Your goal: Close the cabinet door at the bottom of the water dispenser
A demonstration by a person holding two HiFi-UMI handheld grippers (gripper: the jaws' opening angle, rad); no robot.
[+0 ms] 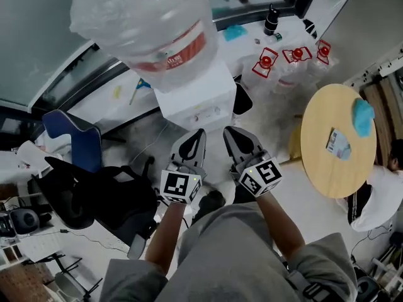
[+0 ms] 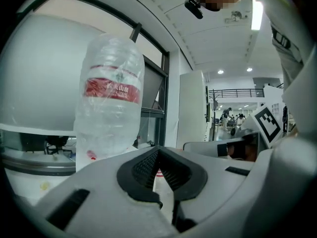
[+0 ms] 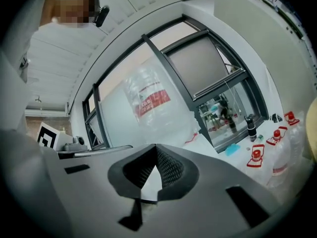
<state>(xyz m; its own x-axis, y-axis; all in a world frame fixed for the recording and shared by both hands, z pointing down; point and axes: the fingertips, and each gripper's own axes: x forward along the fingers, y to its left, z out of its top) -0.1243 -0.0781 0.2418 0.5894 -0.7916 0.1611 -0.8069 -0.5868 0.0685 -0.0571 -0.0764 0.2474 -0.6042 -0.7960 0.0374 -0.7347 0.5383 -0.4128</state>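
We looked steeply down on the water dispenser point(image 1: 203, 99), a boxy white plastic body. It was crowned by a large clear bottle point(image 1: 141, 24) with a crinkled, glossy skin and a red label band. The bottle and the dispenser's top filled the view, so the cabinet door at the bottom lay out of sight beneath them and we could not tell how it stood.

Both grippers were held side by side just below the dispenser, each with a marker cube at the wrist end. The left gripper point(image 2: 157, 149) was closed. Its black ribbed pads met at the tip and held nothing, with only a narrow wedge of daylight behind the contact. The right gripper point(image 3: 156, 146) was the same (pads pressed tip to tip, empty).

To the right stood a round counter point(image 1: 330, 178) of pale wood, carrying a crumpled blue cloth point(image 1: 363, 117) and a small card point(image 1: 338, 145) whose print was too small to read. Beyond the dispenser, clear sealed jugs with red caps point(image 1: 267, 61) stood in a row. A blue chair point(image 1: 74, 137) showed at the left, partly covered by dark shapes that we could not make out.
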